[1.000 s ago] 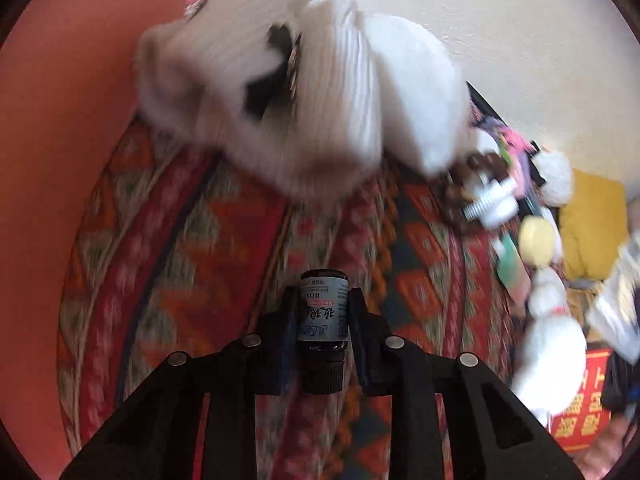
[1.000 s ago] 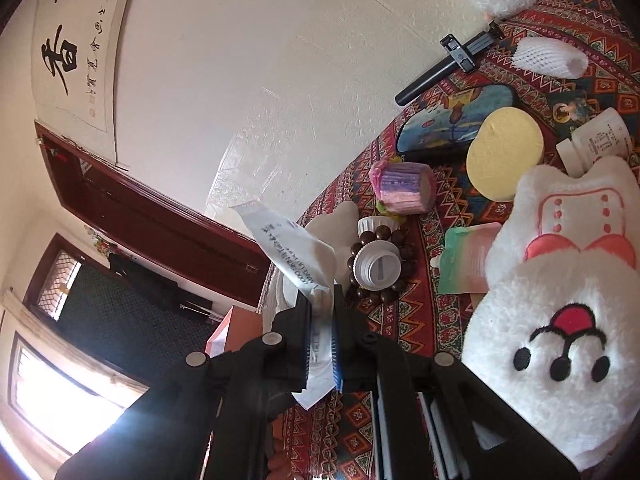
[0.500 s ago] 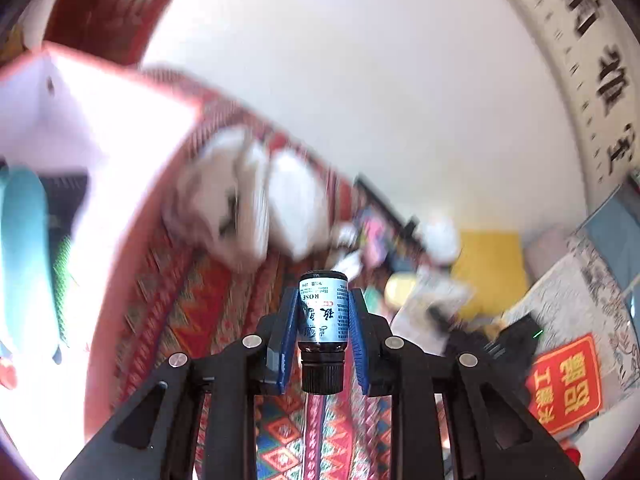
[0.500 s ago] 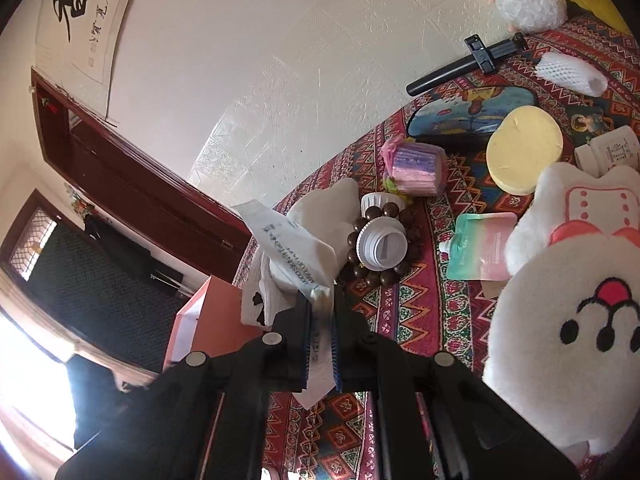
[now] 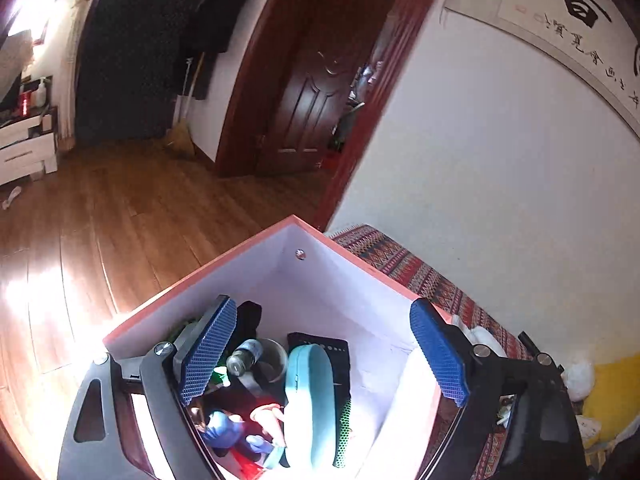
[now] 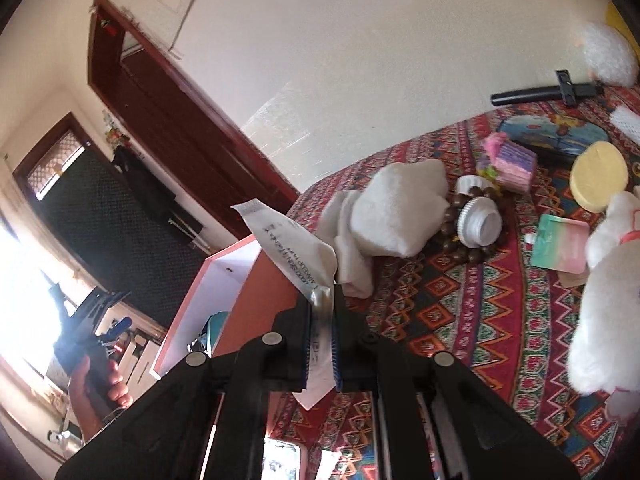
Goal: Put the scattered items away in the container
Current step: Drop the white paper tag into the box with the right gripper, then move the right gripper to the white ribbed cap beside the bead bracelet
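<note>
Two grippers busy: left gripper (image 5: 324, 356) jaws opening, empty, over the box (image 5: 296, 240), small bottle (image 5: 244, 356) below; right gripper (image 6: 322, 320) pinching the sachet (image 6: 292, 244), next for a drop well inside the far-left rim.

- The left gripper (image 5: 324, 354) hangs over the pink box (image 5: 256, 240), its jaws opening, blue pads (image 5: 206, 350) wide apart with nothing pressed between them.
- Below, inside the white-walled box, a small dark bottle (image 5: 245, 357) lies just beside a teal case (image 5: 310, 404).
- A black pouch (image 5: 320, 346) sits behind the teal case.
- The box stands on a red patterned cloth (image 5: 416, 276) against a white wall (image 5: 500, 168).
- Beyond lie a wooden floor (image 5: 120, 208) and a dark red door (image 5: 316, 80).
</note>
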The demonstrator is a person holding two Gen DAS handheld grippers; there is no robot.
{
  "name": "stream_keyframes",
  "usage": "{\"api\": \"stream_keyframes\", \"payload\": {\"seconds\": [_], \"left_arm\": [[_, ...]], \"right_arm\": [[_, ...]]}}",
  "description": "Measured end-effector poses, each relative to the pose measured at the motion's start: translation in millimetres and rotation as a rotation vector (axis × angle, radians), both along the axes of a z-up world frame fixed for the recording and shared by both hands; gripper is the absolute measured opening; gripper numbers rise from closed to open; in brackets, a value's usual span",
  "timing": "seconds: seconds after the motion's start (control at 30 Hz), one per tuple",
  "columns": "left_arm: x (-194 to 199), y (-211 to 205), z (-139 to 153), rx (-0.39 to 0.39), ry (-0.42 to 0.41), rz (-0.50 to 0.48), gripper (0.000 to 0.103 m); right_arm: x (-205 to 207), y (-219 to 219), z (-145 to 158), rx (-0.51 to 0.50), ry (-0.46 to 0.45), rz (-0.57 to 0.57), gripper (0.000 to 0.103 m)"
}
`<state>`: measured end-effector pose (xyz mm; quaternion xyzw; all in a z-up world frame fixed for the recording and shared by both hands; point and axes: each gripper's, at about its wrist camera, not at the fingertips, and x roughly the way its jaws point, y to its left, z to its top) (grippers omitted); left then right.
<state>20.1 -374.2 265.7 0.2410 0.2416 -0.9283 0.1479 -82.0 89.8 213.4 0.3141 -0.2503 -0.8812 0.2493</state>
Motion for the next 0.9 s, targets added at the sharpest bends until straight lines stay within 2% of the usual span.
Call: {"api": "stream_keyframes", "payload": {"seconds": [0.1,0.23,0.33,0.43,0.5,0.53,0.67,0.9], "left_arm": [[8.6,-14.7,-0.5,-0.003,0.016,0.051,0.093],[19.4,-38.2,-19.5,0.057,0.034,0.095,0.095],[24.8,-50.5,-22.2,0.082,0.04,0.124,0.095],[31.2,-60.0,-26.5,0.107,0.056,0.149,0.095],[34.5,-62.9,-27.0,0.117,0.065,0.161,0.095],[32.7,-67.4,-28.2,0.118,0.068,0.165,0.095],[32.8,-68.8,-26.4,0.124,0.075,0.16,0.095],[24.5,-46.4,-19.4,0.102,0.075,0.09,0.095]], "right_arm": [[11.8,-47.0,26.0,-0.007,0.07,0.106,0.007],[21.1,-122.5,63.5,-0.008,0.169,0.274,0.007],[15.8,-183.5,86.9,-0.011,0.218,0.376,0.008],[8.3,-235.8,96.1,0.027,0.226,0.457,0.019],[4.9,-257.2,98.1,0.065,0.217,0.464,0.051],[6.0,-260.3,99.2,0.076,0.225,0.453,0.054],[16.9,-242.0,100.3,0.109,0.273,0.411,0.054],[26.7,-147.0,83.5,0.085,0.231,0.234,0.054]]}}
